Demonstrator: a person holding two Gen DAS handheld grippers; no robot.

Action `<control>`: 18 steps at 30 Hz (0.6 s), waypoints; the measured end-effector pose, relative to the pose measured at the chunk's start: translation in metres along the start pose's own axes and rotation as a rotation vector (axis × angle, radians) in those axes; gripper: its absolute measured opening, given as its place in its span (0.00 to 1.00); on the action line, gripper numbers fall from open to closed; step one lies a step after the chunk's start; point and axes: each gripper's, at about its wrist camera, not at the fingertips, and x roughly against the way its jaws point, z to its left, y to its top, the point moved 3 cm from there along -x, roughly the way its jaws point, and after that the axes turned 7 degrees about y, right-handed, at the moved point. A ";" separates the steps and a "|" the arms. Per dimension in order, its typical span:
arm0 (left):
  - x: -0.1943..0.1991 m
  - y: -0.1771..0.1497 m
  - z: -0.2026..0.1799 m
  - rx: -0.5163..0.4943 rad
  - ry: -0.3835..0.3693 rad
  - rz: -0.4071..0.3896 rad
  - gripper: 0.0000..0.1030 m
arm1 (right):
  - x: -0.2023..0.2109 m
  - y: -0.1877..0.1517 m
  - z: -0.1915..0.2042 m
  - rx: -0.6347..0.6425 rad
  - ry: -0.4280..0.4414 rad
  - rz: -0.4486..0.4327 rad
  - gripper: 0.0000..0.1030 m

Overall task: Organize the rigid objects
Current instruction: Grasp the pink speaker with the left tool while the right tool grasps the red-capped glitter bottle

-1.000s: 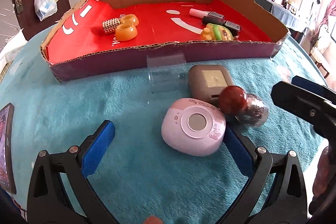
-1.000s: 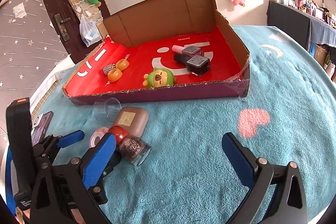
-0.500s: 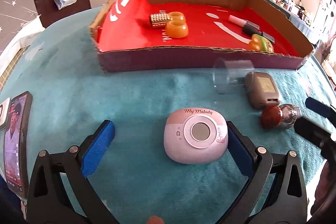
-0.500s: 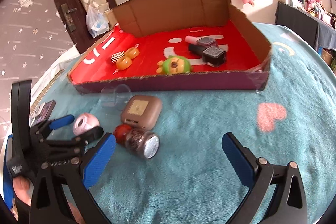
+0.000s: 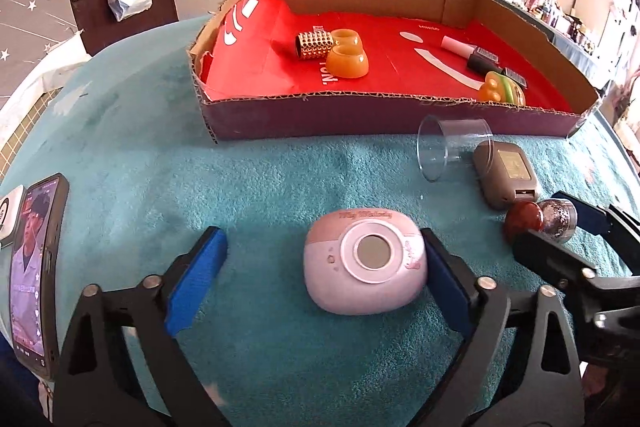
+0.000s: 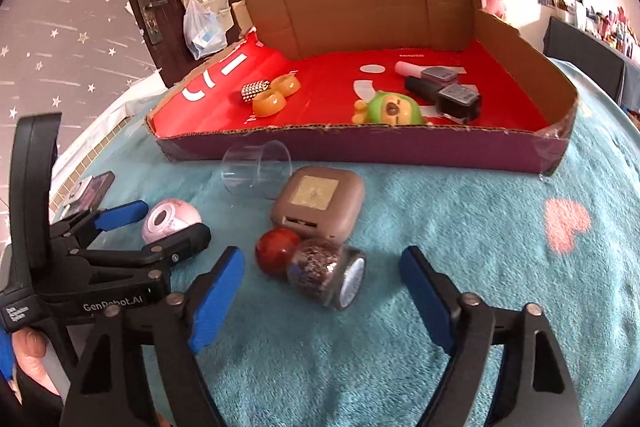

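Note:
A pink rounded device [image 5: 364, 263] lies on the teal cloth between the fingers of my left gripper [image 5: 320, 283]. Its jaws are closing: the right pad [image 5: 444, 291] is at the device's side and the left pad [image 5: 196, 279] stands well apart. A glitter jar with a red lid [image 6: 320, 271] lies on its side between the fingers of my right gripper [image 6: 320, 299], whose jaws are closing too, with gaps on both sides. The cardboard box with red lining [image 6: 360, 151] stands behind. The left gripper [image 6: 160, 227] also shows in the right wrist view.
A clear cup [image 6: 256, 171] on its side and a brown case [image 6: 320, 203] lie between the jar and the box. Orange rings [image 5: 346, 63], a studded cylinder, nail polish bottles [image 6: 456, 99] and a green toy [image 6: 392, 109] sit in the box. A phone [image 5: 34, 275] lies far left.
The pink device has slid left with my left gripper, away from the jar and the case. My right gripper has come down around the jar. Both pairs of jaws have narrowed.

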 end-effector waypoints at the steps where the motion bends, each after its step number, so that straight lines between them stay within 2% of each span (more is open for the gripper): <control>1: 0.001 0.000 0.000 0.000 -0.001 -0.004 0.83 | -0.001 0.000 0.002 0.011 -0.008 0.001 0.76; 5: 0.006 -0.003 -0.001 -0.003 0.001 -0.017 0.70 | -0.005 0.000 0.007 0.038 -0.020 0.003 0.70; 7: 0.008 -0.005 -0.003 -0.006 0.003 -0.024 0.64 | -0.006 0.000 0.009 0.049 -0.030 0.004 0.64; 9: 0.011 -0.007 -0.004 -0.004 -0.002 -0.030 0.54 | -0.008 0.000 0.011 0.063 -0.042 0.005 0.59; 11: 0.013 -0.009 -0.006 -0.003 -0.002 -0.034 0.50 | -0.008 -0.001 0.013 0.074 -0.050 0.005 0.59; 18: 0.019 -0.012 -0.007 0.005 0.004 -0.033 0.50 | -0.003 -0.003 0.011 0.076 -0.035 0.003 0.59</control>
